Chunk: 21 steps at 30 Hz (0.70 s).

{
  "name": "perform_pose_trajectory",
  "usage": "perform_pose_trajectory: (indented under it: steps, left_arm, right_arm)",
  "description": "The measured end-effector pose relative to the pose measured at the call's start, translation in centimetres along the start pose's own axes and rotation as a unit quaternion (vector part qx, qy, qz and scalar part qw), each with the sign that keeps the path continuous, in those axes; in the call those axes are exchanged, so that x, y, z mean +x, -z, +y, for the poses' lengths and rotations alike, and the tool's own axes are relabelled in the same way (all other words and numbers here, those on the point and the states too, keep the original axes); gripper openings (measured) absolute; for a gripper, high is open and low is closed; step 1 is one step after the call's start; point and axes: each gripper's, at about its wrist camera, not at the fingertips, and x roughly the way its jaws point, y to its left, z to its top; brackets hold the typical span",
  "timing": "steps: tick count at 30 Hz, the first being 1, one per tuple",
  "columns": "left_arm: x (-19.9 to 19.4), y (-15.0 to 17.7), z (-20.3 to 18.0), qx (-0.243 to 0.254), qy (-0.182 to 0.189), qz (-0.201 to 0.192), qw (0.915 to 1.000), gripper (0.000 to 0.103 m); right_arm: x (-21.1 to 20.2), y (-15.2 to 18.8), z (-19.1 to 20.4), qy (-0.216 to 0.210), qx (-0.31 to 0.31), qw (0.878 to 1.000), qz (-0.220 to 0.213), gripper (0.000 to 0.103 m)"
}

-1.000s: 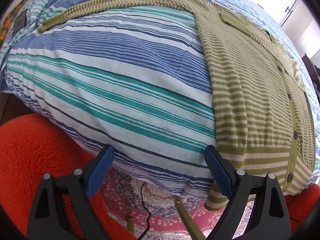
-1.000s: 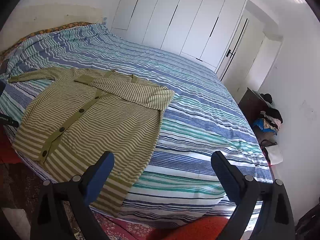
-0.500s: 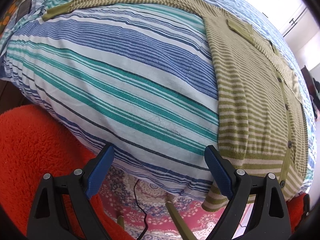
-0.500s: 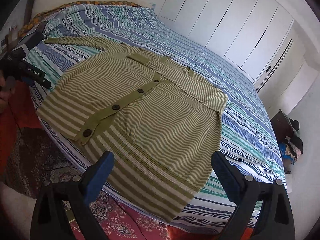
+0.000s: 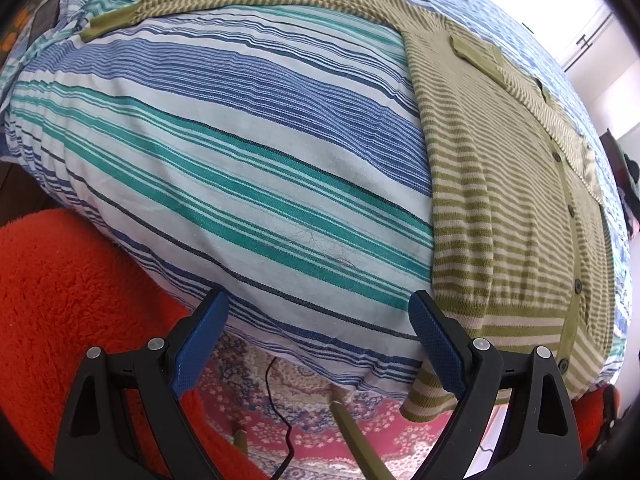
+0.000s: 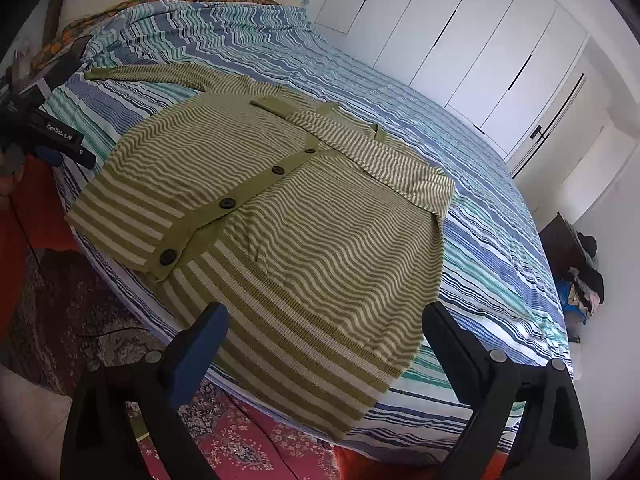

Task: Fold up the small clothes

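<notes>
Lying flat on the bed, cardigan just beyond wide-open right gripper, beside wide-open left gripper.

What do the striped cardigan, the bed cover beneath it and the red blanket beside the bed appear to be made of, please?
The cardigan looks like fine knit, perhaps cotton or wool: matte, with a ribbed hem and placket. The bed cover seems smooth woven cotton, with fine creases showing. The red blanket looks like fluffy fleece, judging by its nubby pile.
</notes>
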Motion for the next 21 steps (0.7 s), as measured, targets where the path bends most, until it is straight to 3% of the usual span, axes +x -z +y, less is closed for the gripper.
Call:
perform_pose_trajectory:
  steps: [21]
  left_arm:
    - [0.37, -0.09, -0.27, 0.000, -0.002, 0.003, 1.0000, 0.093]
  right_arm:
    - [0.63, 0.15, -0.37, -0.003, 0.008, 1.000, 0.005, 0.097]
